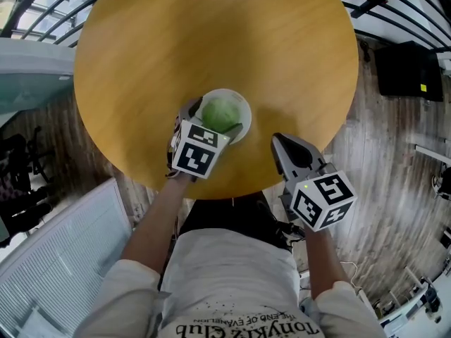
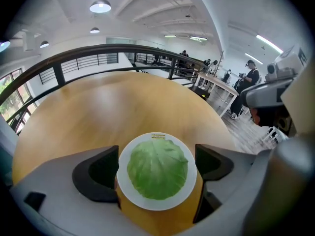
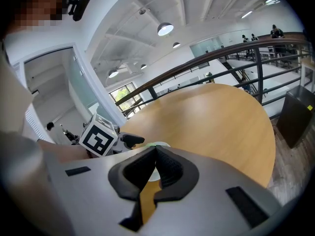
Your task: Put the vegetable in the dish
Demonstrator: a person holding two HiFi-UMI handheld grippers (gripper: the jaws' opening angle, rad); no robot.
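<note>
My left gripper [image 2: 157, 154] has its 2 jaws spread wide, 1 on each side of a white dish [image 2: 158, 135] that sits on the round wooden table [image 2: 113, 107]. A green leafy vegetable [image 2: 157, 170] fills the dish. I can't tell whether the jaws touch its rim. Beyond the table runs a dark railing [image 2: 98, 50], and people [image 2: 250, 80] stand far off.

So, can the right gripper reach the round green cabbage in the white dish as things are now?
Probably yes: only bare wooden table lies between the right gripper and the white dish. But its jaws are shut, and the open left gripper flanks the round green cabbage.
</note>
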